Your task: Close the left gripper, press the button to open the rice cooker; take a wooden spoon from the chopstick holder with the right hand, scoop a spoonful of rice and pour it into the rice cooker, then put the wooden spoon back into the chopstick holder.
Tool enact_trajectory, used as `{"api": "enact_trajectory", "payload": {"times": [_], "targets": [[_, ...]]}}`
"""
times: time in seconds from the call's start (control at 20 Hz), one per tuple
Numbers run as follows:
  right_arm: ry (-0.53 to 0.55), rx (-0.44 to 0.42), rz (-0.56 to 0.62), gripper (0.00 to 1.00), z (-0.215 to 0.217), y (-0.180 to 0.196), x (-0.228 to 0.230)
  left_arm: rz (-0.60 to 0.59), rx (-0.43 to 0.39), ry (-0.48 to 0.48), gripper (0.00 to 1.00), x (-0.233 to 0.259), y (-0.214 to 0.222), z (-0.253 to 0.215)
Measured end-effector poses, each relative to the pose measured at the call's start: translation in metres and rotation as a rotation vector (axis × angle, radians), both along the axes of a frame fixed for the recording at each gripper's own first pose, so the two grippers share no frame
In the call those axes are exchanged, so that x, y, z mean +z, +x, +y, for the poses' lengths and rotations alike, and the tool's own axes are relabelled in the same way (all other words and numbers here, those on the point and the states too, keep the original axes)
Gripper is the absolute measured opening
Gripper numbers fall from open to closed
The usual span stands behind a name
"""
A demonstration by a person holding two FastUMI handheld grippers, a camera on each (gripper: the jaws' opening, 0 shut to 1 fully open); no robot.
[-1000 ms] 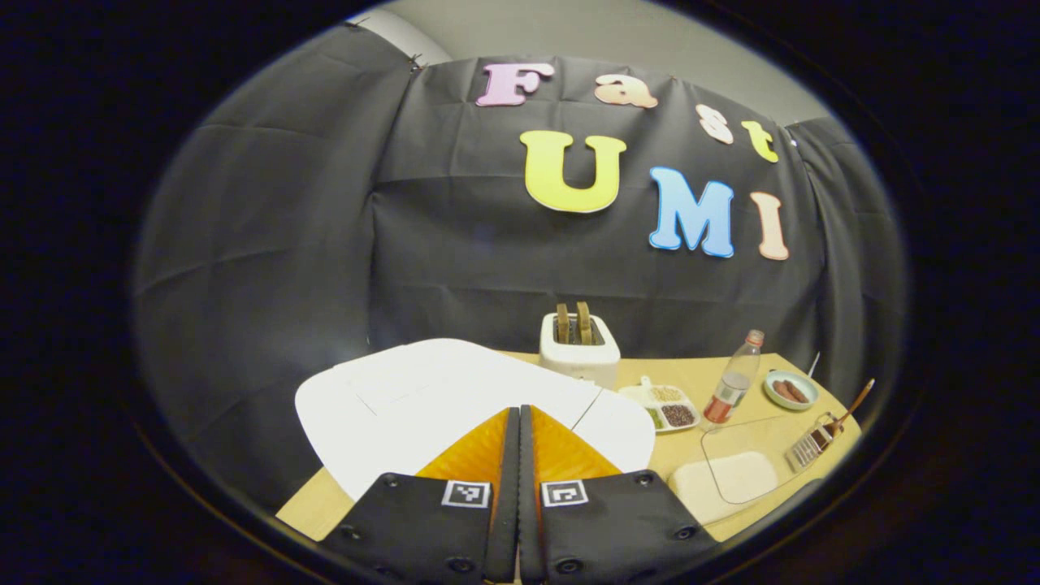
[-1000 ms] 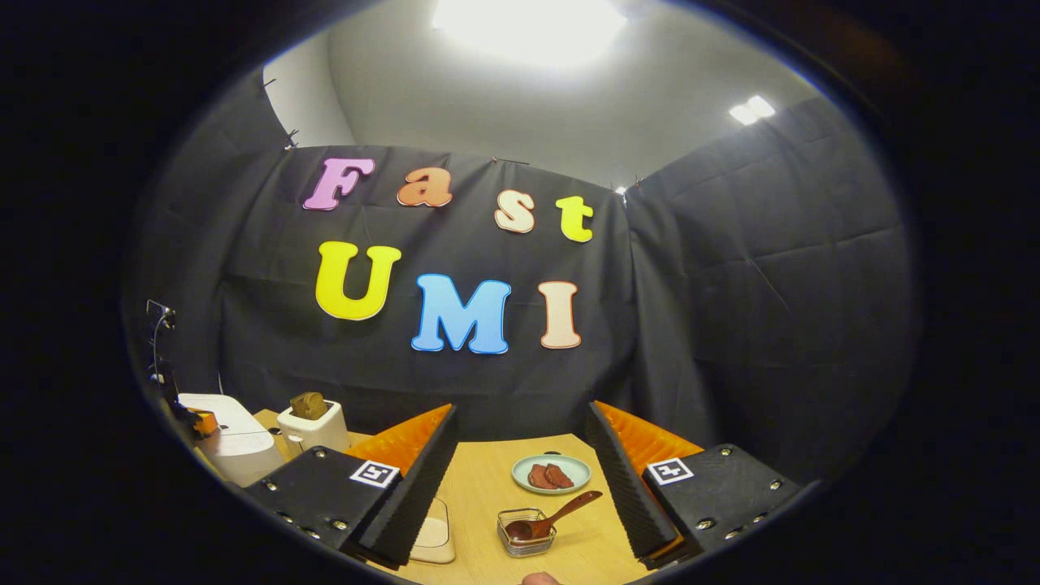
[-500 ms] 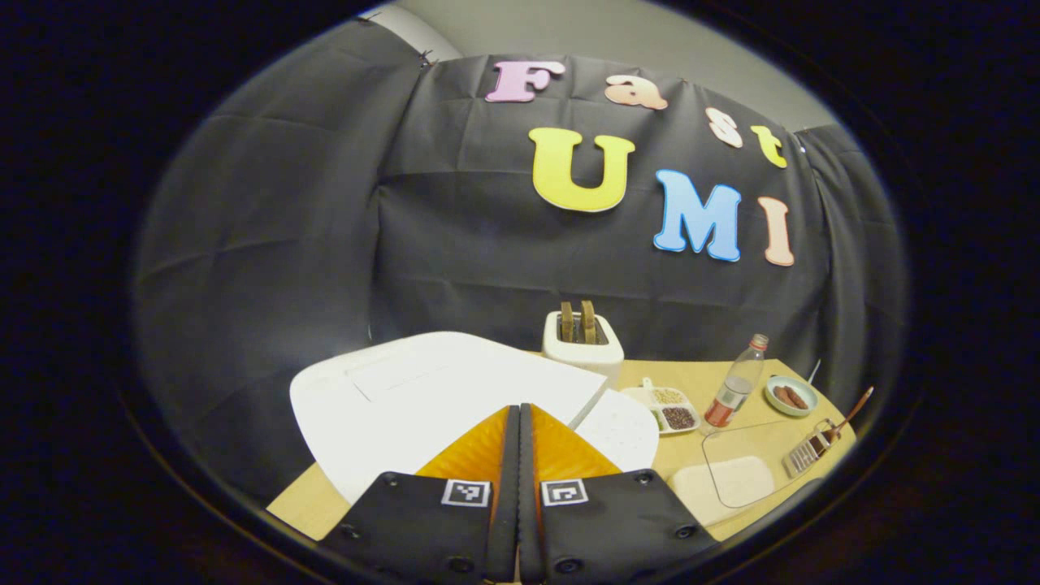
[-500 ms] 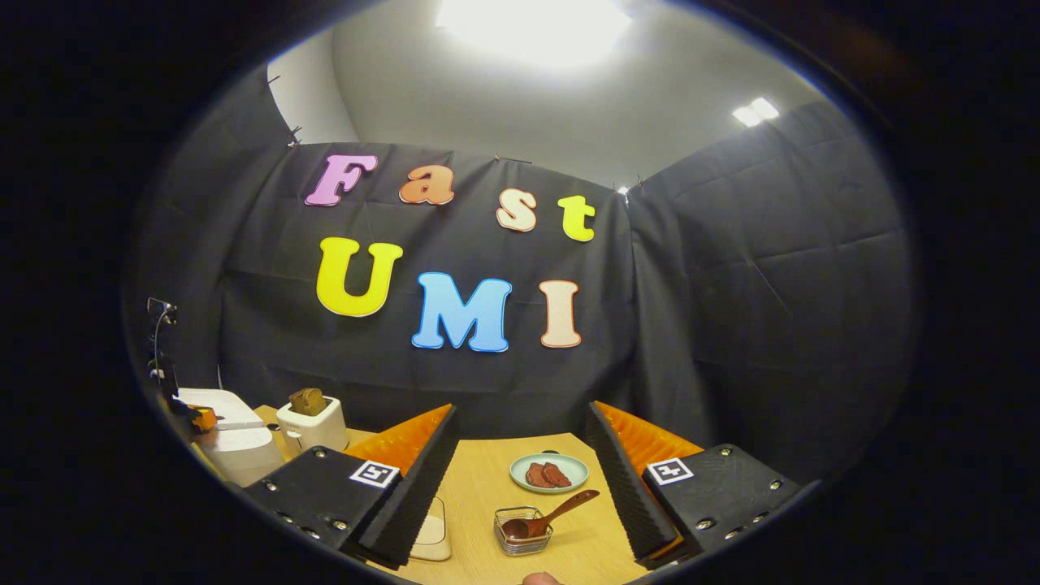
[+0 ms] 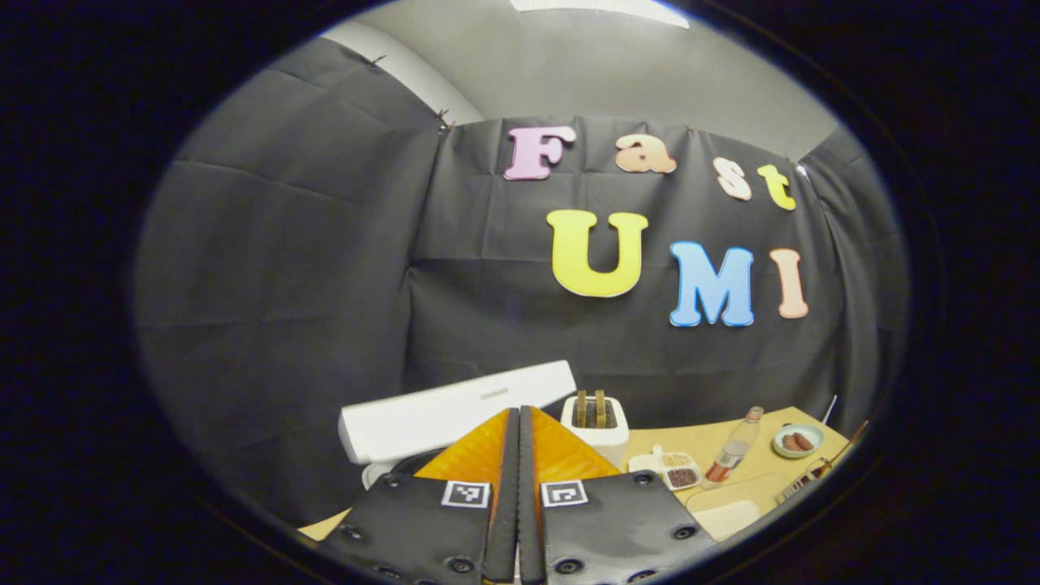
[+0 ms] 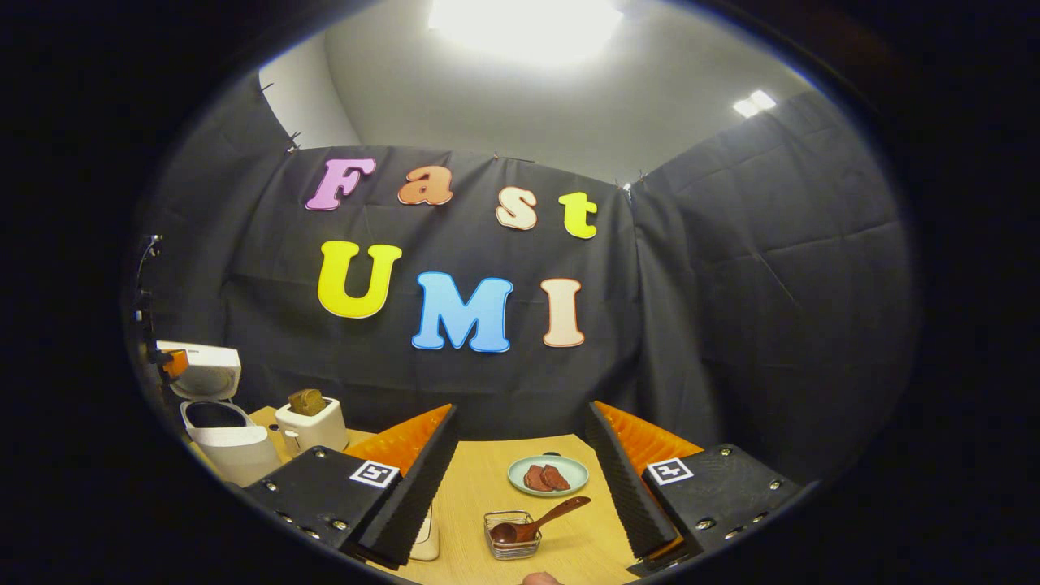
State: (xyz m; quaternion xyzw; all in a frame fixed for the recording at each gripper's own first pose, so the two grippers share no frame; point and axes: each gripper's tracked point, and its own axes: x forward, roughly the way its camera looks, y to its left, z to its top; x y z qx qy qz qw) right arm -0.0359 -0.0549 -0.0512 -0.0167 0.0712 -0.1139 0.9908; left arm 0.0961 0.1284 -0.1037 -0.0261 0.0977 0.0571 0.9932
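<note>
Right gripper view: wooden spoon [image 6: 536, 523] in chopstick holder [image 6: 512, 536], rice cooker [image 6: 215, 422] lid up, right gripper [image 6: 520, 479] agape, left gripper [image 5: 517, 455] closed empty.

One rice cooker [image 6: 219, 435], one toaster [image 6: 310, 424], one wooden spoon [image 6: 536, 523].

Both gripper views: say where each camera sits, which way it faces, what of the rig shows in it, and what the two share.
Left gripper view: rides the left gripper, its fingers shut; faces the raised rice cooker lid and toaster.
Right gripper view: rides the right gripper, fingers open; faces the wooden spoon in its wire holder and a plate.
Shared: the rice cooker, toaster, plate and wooden table.
</note>
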Motion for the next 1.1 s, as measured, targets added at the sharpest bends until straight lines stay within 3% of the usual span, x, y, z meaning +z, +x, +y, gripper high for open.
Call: {"api": "enact_trajectory", "payload": {"times": [0.05,0.1,0.3,0.35,0.6,0.85,1.1], "targets": [[0.010,0.004,0.004,0.95,-0.005,0.002,-0.004,-0.021,0.001,-0.002,0.09,0.009,-0.002,-0.004],[0.019,0.007,0.008,0.95,-0.010,0.003,-0.008,-0.041,-0.005,-0.004,0.20,0.021,-0.010,-0.014],[0.052,0.009,0.034,0.95,-0.031,0.010,-0.031,-0.096,-0.006,0.020,0.96,0.055,-0.030,-0.041],[0.060,0.008,0.039,0.95,-0.036,0.012,-0.037,-0.108,-0.013,0.029,0.99,0.062,-0.035,-0.050],[0.101,0.019,0.087,0.95,-0.063,0.025,-0.074,-0.147,-0.050,0.058,0.96,0.092,-0.062,-0.093],[0.245,0.042,0.146,0.95,-0.076,0.044,-0.121,-0.155,-0.087,0.087,0.96,0.109,-0.086,-0.126],[0.297,0.045,0.250,0.96,-0.087,0.057,-0.181,-0.127,-0.074,0.074,0.99,0.107,-0.105,-0.141]]}}
